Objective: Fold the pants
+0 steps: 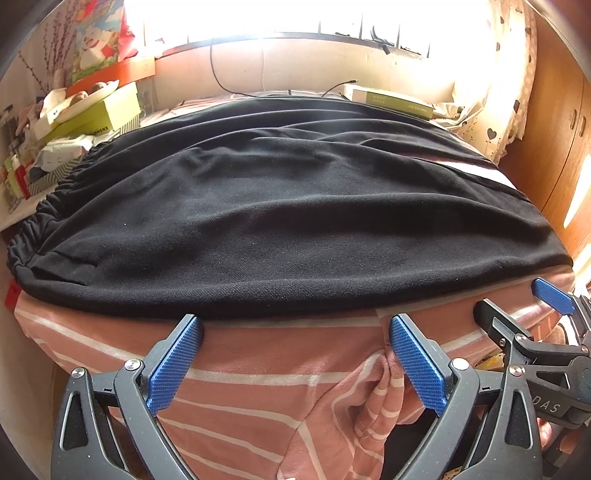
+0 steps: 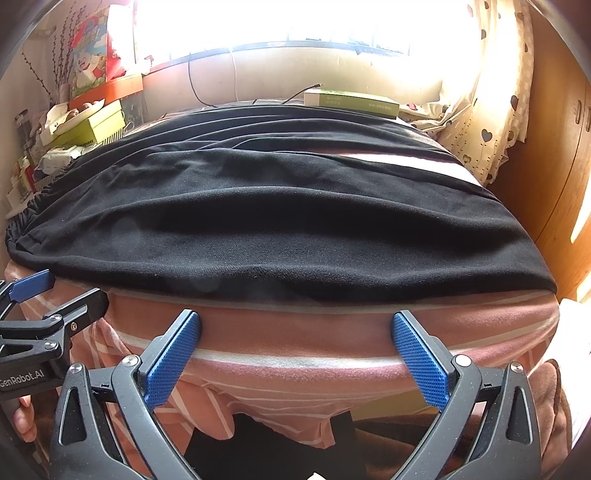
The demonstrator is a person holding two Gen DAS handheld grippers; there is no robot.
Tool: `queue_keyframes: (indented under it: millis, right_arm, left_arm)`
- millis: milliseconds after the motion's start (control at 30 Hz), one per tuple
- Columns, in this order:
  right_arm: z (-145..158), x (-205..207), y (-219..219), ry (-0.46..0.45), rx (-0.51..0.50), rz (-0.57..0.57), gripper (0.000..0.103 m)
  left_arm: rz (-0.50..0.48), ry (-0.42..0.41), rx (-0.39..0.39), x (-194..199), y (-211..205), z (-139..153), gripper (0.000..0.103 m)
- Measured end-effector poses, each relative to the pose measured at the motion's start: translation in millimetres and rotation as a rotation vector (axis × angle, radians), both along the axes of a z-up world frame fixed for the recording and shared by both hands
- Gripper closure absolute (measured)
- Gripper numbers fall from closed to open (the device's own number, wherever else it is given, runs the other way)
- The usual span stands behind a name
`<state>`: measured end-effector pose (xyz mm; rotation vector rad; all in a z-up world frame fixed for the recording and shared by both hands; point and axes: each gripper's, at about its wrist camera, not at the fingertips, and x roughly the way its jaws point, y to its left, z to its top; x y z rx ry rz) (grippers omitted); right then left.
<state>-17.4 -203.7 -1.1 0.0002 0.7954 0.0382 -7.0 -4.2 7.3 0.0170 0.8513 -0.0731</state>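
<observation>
1. A bed [image 1: 258, 354] under a pink sheet with white stripes carries everything; behind it a bright window [image 1: 280, 18] with bars, a heart-print curtain [image 1: 513, 85] at the far right corner, and a wooden wardrobe [image 1: 554, 155] beside that.
2. One pair of black pants [image 1: 288, 214] lies spread across the bed, its gathered waistband at the left edge and its near hem along the front edge.
3. The left gripper [image 1: 295, 363] hovers just off the front edge, jaws wide apart and grasping nothing; the right gripper [image 2: 297, 363] beside it is likewise released, with nothing between its blue pads.
4. Writing: "GenRobot.AI" on the left gripper's body in the right wrist view; letters ending "DAS" on the right gripper's body.
5. One flat green box [image 2: 351, 101] sits at the far edge, its print too small to read; green shoeboxes [image 1: 96, 114], perhaps two, are stacked off the left side.
</observation>
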Motion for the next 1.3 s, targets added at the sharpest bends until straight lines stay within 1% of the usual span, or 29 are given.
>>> queue_keyframes:
  millis: [1300]
  right_arm:
    - [-1.6, -0.3, 0.4, 0.003, 0.0, -0.004, 0.0]
  left_arm:
    - [0.002, 0.012, 0.008, 0.8, -0.4, -1.8, 0.004]
